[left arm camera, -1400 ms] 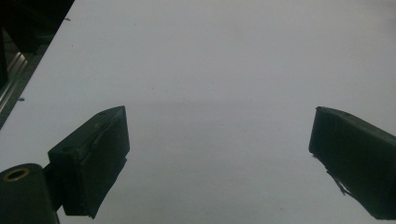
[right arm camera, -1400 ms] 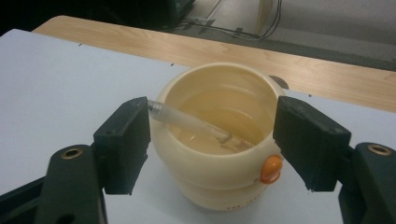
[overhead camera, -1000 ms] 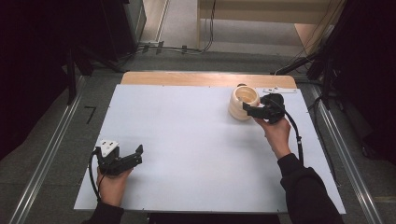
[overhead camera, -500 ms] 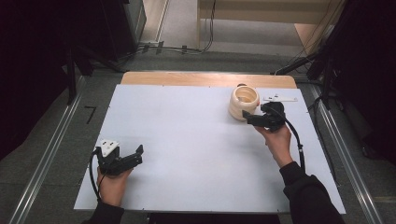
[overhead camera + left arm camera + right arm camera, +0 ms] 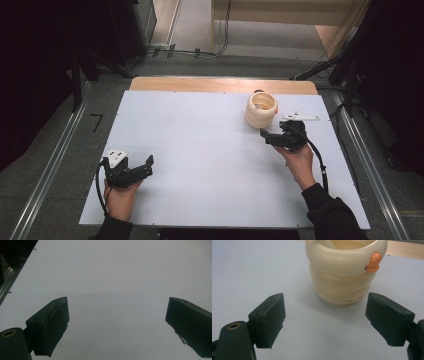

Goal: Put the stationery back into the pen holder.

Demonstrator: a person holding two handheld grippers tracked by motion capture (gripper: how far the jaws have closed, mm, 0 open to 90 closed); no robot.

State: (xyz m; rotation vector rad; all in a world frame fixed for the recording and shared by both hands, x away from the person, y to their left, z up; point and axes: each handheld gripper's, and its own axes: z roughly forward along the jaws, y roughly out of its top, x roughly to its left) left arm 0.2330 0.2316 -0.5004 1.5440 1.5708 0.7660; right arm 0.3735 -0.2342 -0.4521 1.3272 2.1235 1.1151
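High view. The left tongs [image 5: 142, 167] lay low on the white surface [image 5: 200, 150] near its front left corner, held in the left hand [image 5: 120, 195], whose forearm entered from the bottom edge; the jaws were spread and pointed right and slightly away from the person. The right tongs [image 5: 267, 136] were held in the right hand [image 5: 297, 160], the dark sleeve [image 5: 332, 215] running in from the lower right, with the jaws aimed left and away toward the cup [image 5: 261, 110]. The cup, cream and ribbed, stood upright toward the back right of the surface, just beyond the jaw tips and apart from them.

Left gripper view. The left tongs [image 5: 117, 322] were released, the two black jaws wide apart over the bare surface [image 5: 117, 272], with nothing between them.

Right gripper view. The right tongs [image 5: 325, 320] were likewise released, the jaws well spread. The cup [image 5: 344, 272] stood upright just ahead of them, centred on the gap but clear of both jaws; an orange tab [image 5: 373, 261] showed at its rim on the right, and small printed lettering ran near its base.
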